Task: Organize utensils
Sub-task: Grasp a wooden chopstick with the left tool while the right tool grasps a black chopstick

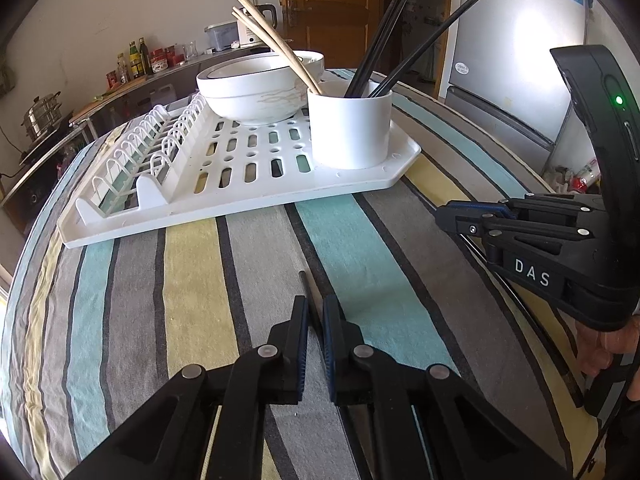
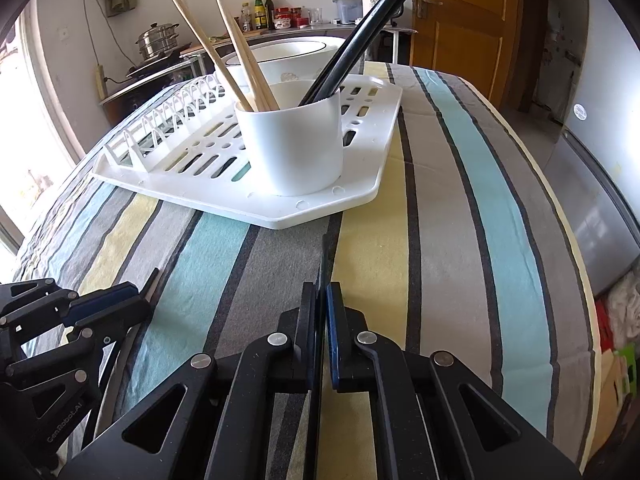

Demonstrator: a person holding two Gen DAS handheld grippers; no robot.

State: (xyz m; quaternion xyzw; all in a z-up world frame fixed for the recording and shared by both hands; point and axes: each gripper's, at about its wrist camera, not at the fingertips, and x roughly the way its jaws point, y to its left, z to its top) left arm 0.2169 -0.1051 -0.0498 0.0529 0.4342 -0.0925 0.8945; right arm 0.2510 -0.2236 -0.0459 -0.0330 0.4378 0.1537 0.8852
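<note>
Left gripper nearest the lens, pointing down at the striped cloth. Its jaws are clenched on a thin dark chopstick, whose tip pokes out ahead of the pads and lies low over the cloth.

Right gripper likewise angled down, jaws clamped tight on a second dark chopstick; seen edge-on, a thin black line running forward between the pads.

In the left view the right gripper sits at the right edge, a hand below it on the handle. In the right view the left gripper shows at near left.

Farther off, a white rack lies on the cloth. A white cup stands on its near right corner, holding black chopsticks on the right side and wooden chopsticks on the left, all leaning outward. Two stacked white bowls rest on the rack behind the cup.

Background: counter with bottles, a steel pot far left, a fridge right.
</note>
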